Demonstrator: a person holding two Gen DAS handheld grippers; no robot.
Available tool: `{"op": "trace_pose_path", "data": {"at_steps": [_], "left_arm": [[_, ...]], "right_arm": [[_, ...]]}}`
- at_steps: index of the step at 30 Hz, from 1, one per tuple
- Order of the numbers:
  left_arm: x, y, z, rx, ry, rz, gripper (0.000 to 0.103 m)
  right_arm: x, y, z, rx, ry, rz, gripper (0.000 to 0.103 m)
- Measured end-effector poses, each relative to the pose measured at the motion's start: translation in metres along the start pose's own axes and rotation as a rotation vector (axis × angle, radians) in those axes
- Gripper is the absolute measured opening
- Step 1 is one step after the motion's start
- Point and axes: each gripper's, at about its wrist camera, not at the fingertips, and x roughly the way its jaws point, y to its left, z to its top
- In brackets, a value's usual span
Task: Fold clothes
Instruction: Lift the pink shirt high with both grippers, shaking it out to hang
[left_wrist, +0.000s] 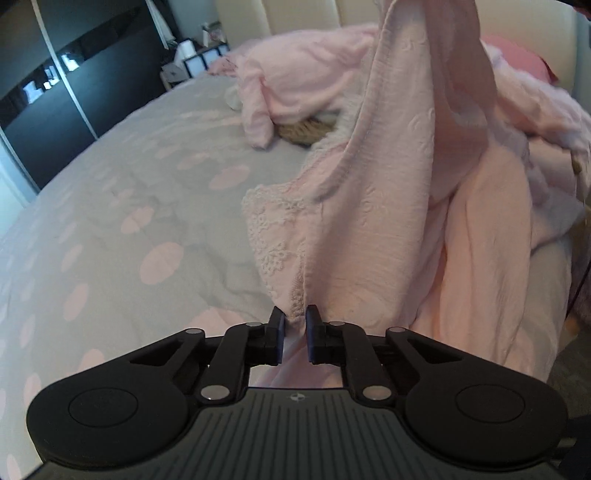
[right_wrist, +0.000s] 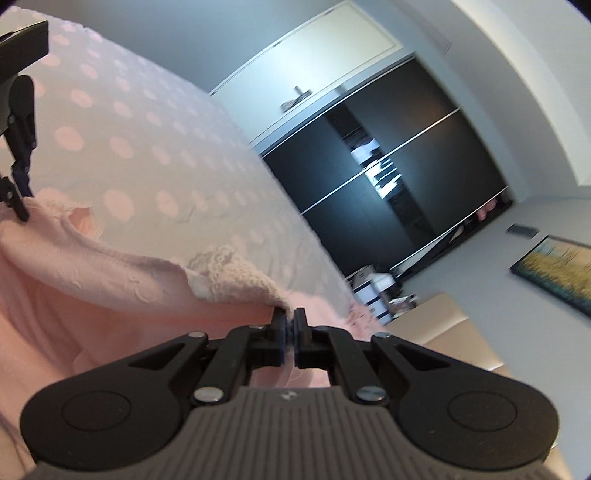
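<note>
**Pink top held up by both claws**

Pink cloth fills the middle of your left wrist view. It is a soft pink top (left_wrist: 388, 221) with a lacy white-pink trim (left_wrist: 269, 236) along one edge. Your left claw (left_wrist: 295, 325) sits low in the middle of that view, and a thin bit of the trimmed edge runs down between its two pads. The pads are pinched on that bit of cloth, with only a small gap showing.

From there the top goes up and away to the upper right of the frame. Its lower part droops onto the bed (left_wrist: 110, 192), which has a grey cover with pale pink dots. More pink bedding (left_wrist: 295, 74) is heaped near the top middle, by the cream headboard (left_wrist: 295, 14).

In your right wrist view, your right claw (right_wrist: 290, 325) is low in the middle. It is squeezed tight on another lacy bit of the same top, and the pink cloth hangs down to the lower left. At the left edge of this view you can see your left claw biting the cloth. A dark wardrobe (right_wrist: 388, 184) fills the right middle, and a framed picture (right_wrist: 554, 273) is at the right edge.
</note>
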Motion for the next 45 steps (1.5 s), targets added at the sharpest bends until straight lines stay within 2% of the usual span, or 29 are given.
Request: {"op": "trace_pose_path", "data": {"at_steps": [5,11,15,18,23,25,29,33,37,45], "left_arm": [[-0.07,0.037,0.029,-0.21,-0.19,0.042,0.004],[-0.185,0.089,0.073,-0.344,-0.449,0.124,0.004],[-0.266,0.104,0.099,-0.335,-0.622,0.222,0.004],[-0.321,0.102,0.116,-0.322,-0.729,0.259,0.004],[-0.389,0.078,0.134,-0.273,-0.85,0.361,0.004],[-0.411,0.062,0.136,-0.261,-0.899,0.395,0.004],[-0.439,0.042,0.135,-0.256,-0.959,0.471,0.004],[-0.463,0.038,0.126,-0.296,-1.005,0.506,0.004],[-0.472,0.031,0.12,-0.301,-1.001,0.495,0.004],[-0.49,0.006,0.098,-0.271,-1.0,0.443,0.004]], "right_arm": [[-0.026,-0.038,0.037,-0.028,-0.082,-0.124,0.004],[-0.066,-0.094,0.093,-0.002,-0.19,-0.264,0.004],[-0.1,-0.129,0.122,0.028,-0.271,-0.344,0.004],[-0.121,-0.144,0.135,0.057,-0.308,-0.36,0.004],[-0.153,-0.16,0.146,0.167,-0.375,-0.386,0.004],[-0.165,-0.158,0.15,0.208,-0.419,-0.364,0.004],[-0.188,-0.15,0.162,0.247,-0.48,-0.245,0.004],[-0.21,-0.156,0.173,0.325,-0.558,-0.188,0.004],[-0.219,-0.168,0.18,0.348,-0.586,-0.233,0.004],[-0.256,-0.171,0.159,0.344,-0.609,-0.304,0.004]]}}
